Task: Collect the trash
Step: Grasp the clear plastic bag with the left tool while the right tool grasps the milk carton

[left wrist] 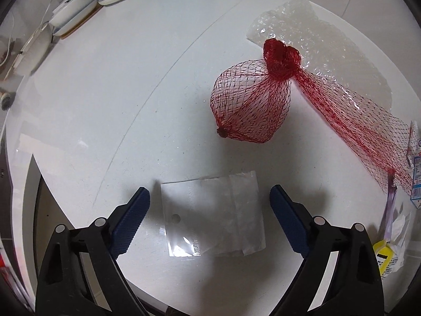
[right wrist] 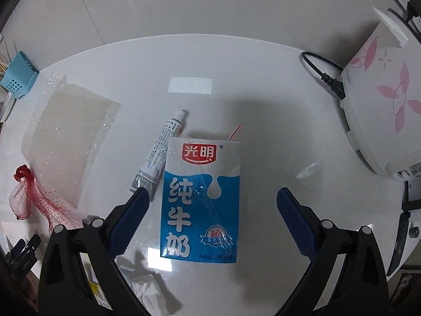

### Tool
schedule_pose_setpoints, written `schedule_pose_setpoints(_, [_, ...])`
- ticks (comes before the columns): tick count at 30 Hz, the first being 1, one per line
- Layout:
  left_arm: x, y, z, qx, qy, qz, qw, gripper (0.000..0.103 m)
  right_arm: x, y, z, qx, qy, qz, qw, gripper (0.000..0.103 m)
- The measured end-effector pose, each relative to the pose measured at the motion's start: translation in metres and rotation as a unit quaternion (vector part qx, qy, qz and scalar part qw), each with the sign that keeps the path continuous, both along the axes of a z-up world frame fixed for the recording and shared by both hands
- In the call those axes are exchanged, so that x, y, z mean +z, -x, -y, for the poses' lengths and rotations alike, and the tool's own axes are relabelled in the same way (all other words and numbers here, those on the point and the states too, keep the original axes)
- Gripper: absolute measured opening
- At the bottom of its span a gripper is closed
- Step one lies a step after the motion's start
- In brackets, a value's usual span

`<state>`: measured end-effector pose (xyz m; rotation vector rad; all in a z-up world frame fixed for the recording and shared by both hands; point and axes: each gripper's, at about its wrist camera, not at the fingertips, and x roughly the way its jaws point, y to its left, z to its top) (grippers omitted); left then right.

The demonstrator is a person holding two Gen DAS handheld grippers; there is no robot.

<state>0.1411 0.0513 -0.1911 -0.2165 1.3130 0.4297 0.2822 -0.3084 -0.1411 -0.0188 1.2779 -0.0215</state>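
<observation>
- Far left, in the right wrist view, a red mesh bag (right wrist: 29, 197) lies on the white table (right wrist: 263, 105), its knotted end against a sheet of bubble wrap (right wrist: 68, 142).
- In the left wrist view, the left gripper (left wrist: 210, 196) points down at the table with its jaws wide apart; a flat clear plastic pouch (left wrist: 213, 216) lies on the surface between the blue pads (left wrist: 131, 221), touched by neither.
- Beyond it, to the right in that view, the net bag spreads across the table, its long tail running over the bubble wrap towards the right edge, where a yellow-labelled scrap (left wrist: 385, 259) and crumpled wrappers lie.
- In the right wrist view, the right gripper (right wrist: 213, 193) is also spread wide, nothing gripped. A blue-and-white milk carton (right wrist: 201, 200) lies flat between its fingers, a thin straw (right wrist: 235, 131) at its top edge.
- A small white tube (right wrist: 160, 152) lies just left of the carton, its crimped end near the left fingertip.
- Far right stands a white appliance with pink petals (right wrist: 381, 110), a black cord (right wrist: 323, 71) plugged into it.
</observation>
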Motion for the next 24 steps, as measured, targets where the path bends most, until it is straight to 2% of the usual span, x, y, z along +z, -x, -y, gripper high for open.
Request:
schedule_pose_setpoints(2, [0.002, -0.002, 0.003, -0.005, 0.0, -0.004, 1.0, 0.082, -0.005, -0.005, 0.0, -0.003, -0.003, -0.013, 1.0, 0.088])
schedule_pose_setpoints(5, [0.004, -0.004, 0.007, -0.008, 0.011, -0.013, 0.9998, 0.066, -0.012, -0.01, 0.0, -0.007, -0.006, -0.028, 1.0, 0.082])
schedule_pose_setpoints(7, [0.006, -0.006, 0.008, -0.007, 0.017, -0.022, 0.9996, 0.047, -0.016, -0.012, 0.001, -0.009, -0.007, -0.036, 0.999, 0.078])
schedule_pose_setpoints(8, [0.007, -0.006, 0.009, -0.006, 0.02, -0.028, 0.9994, 0.043, -0.017, -0.013, 0.001, -0.009, -0.008, -0.039, 0.999, 0.075])
schedule_pose_setpoints(10, [0.007, -0.007, 0.011, -0.007, 0.021, -0.036, 0.9991, 0.026, -0.021, -0.014, 0.001, -0.009, -0.01, -0.047, 0.999, 0.071])
schedule_pose_setpoints(12, [0.007, -0.008, 0.015, -0.009, 0.014, -0.039, 0.9991, 0.024, -0.025, -0.015, 0.001, -0.007, -0.011, -0.059, 0.998, 0.06])
schedule_pose_setpoints(17, [0.011, -0.007, 0.024, 0.0, 0.01, -0.026, 0.9996, 0.022, -0.026, -0.014, 0.001, -0.009, -0.022, -0.063, 0.998, 0.06])
schedule_pose_setpoints(24, [0.025, 0.001, 0.033, 0.005, 0.003, 0.0, 1.0, 0.014, -0.018, -0.006, 0.007, 0.0, -0.037, -0.047, 0.998, 0.06])
